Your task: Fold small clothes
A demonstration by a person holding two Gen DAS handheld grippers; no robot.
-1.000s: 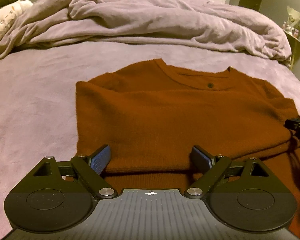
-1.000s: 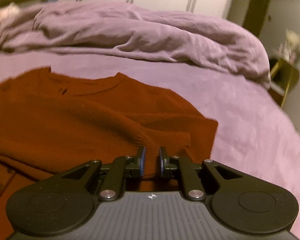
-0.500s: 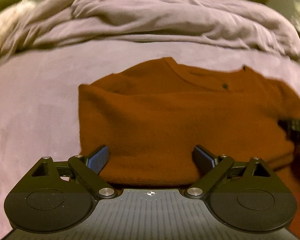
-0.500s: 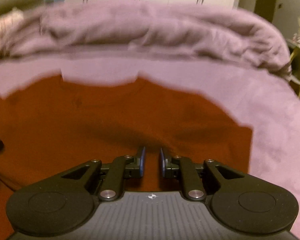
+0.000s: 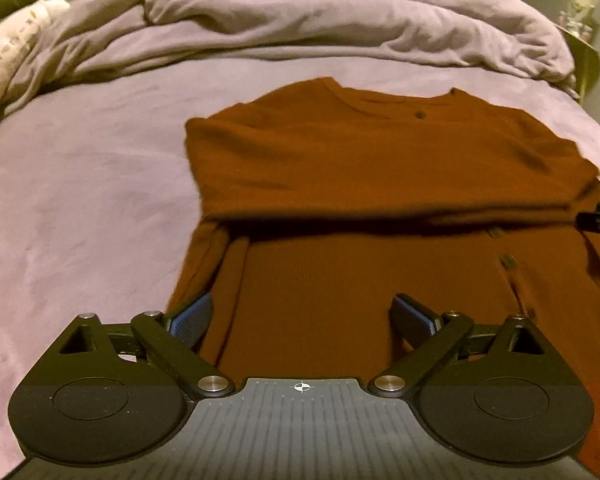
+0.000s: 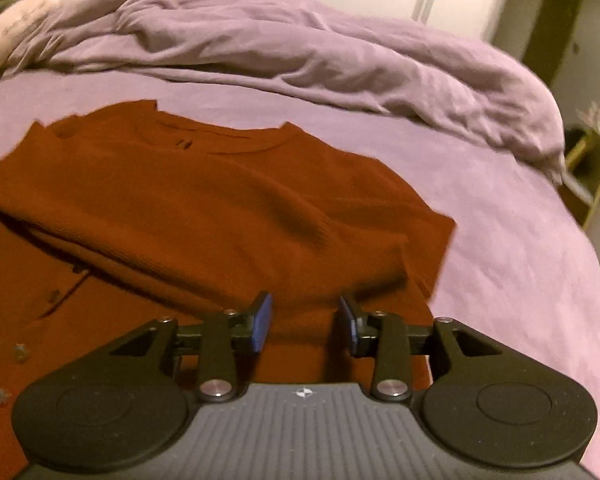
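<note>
Rust knit sweater [image 5: 380, 184] lies on the bed [image 5: 80, 200], ahead of and beneath both grippers. Left gripper [image 5: 304, 316] gapes wide, empty; right gripper [image 6: 304, 322], just opening, grips nothing. Soft, limp, light: probably best pinched at the hem corners.

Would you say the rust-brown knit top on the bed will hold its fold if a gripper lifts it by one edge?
Probably not: the knit top drapes limply over its folded layer, so it should sag. Its ribbed texture likely grips the plush bedsheet, so pushing may bunch it.
</note>
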